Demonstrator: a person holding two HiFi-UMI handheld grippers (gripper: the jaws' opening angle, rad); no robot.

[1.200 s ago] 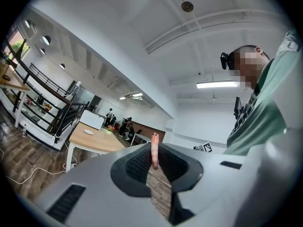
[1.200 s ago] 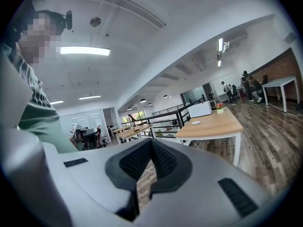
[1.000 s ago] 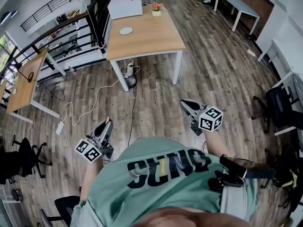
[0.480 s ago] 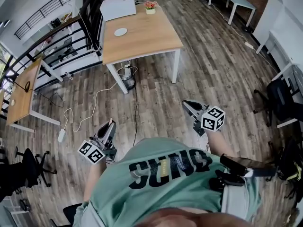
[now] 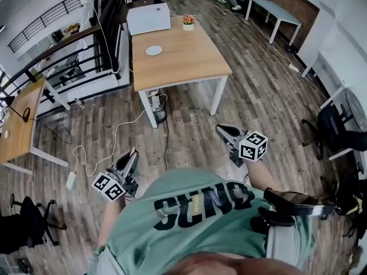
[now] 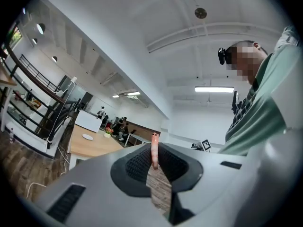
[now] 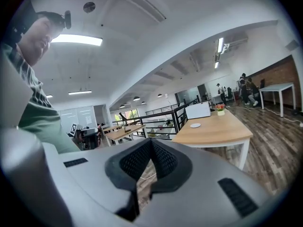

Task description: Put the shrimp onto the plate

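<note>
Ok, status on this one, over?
Left gripper shut on shrimp. Right gripper shut, empty. Plate on table ahead, not reached. Cable on floor between.

Probably an open-plan office, wooden desks (image 5: 186,62), swivel chairs (image 5: 26,234), floor cables (image 5: 117,136)

Matt wooden table (image 5: 189,62), wood-plank floor (image 5: 264,96)

Shrimp (image 6: 154,142) in left tool (image 6: 154,151)
</note>
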